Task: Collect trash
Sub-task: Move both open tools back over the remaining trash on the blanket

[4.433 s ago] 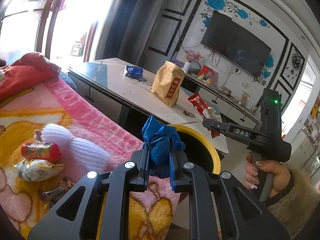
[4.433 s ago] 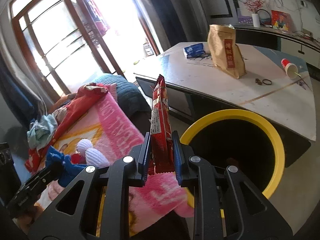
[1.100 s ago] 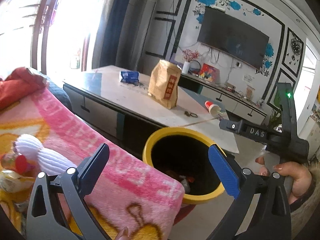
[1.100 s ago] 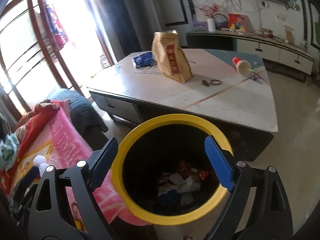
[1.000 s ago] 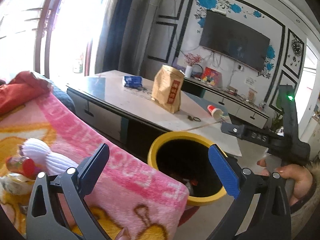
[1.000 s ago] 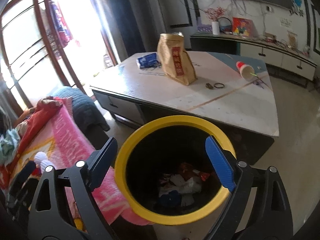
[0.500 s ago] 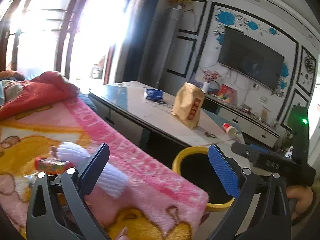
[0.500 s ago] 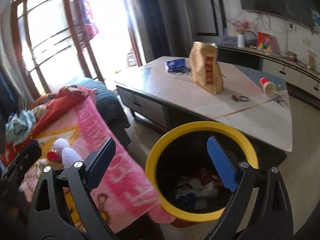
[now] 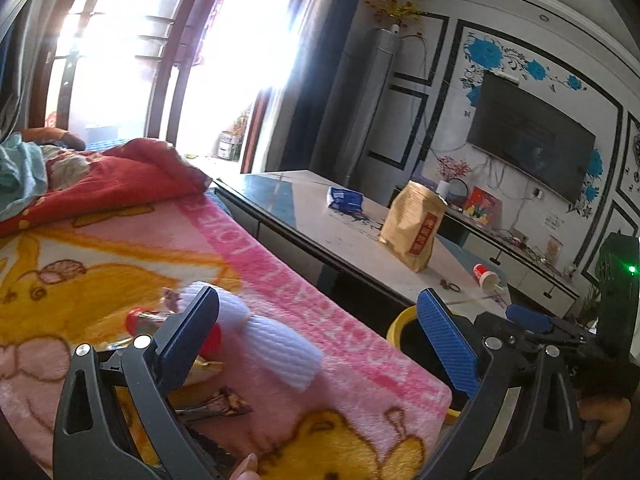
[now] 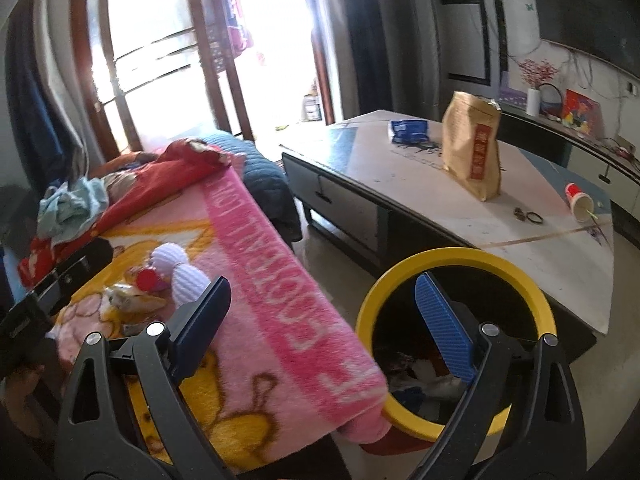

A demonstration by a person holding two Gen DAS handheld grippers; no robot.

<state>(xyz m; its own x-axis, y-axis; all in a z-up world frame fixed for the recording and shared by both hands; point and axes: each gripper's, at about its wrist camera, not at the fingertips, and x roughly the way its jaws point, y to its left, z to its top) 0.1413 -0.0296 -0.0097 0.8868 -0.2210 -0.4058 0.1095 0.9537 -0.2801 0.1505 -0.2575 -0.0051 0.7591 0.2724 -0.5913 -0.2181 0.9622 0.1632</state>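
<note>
Both grippers are open and hold nothing. My left gripper (image 9: 318, 332) hovers over the pink blanket (image 9: 280, 280), where trash lies: a white foam net (image 9: 276, 344), a red wrapper (image 9: 140, 318), a crumpled pale wrapper (image 9: 204, 368) and a dark wrapper (image 9: 216, 404). My right gripper (image 10: 322, 312) hangs between the blanket (image 10: 260, 260) and the yellow-rimmed black bin (image 10: 456, 260), which holds several wrappers (image 10: 416, 376). The white foam net (image 10: 180, 276), red wrapper (image 10: 146, 280) and pale wrapper (image 10: 128, 300) also show in the right wrist view. The right gripper's body appears at the right edge of the left wrist view, beyond the bin (image 9: 400, 320).
A low table (image 10: 540, 248) behind the bin carries a brown paper bag (image 10: 472, 152), a blue packet (image 10: 408, 130), a tipped red cup (image 10: 578, 202) and small rings (image 10: 528, 216). Red and teal bedding (image 9: 100, 184) is piled at the blanket's far end. A TV cabinet lines the wall.
Both grippers let go of their trash, the blue piece and the red wrapper, which now lie in the bin. Both then swung left from over the bin towards the blanket.
</note>
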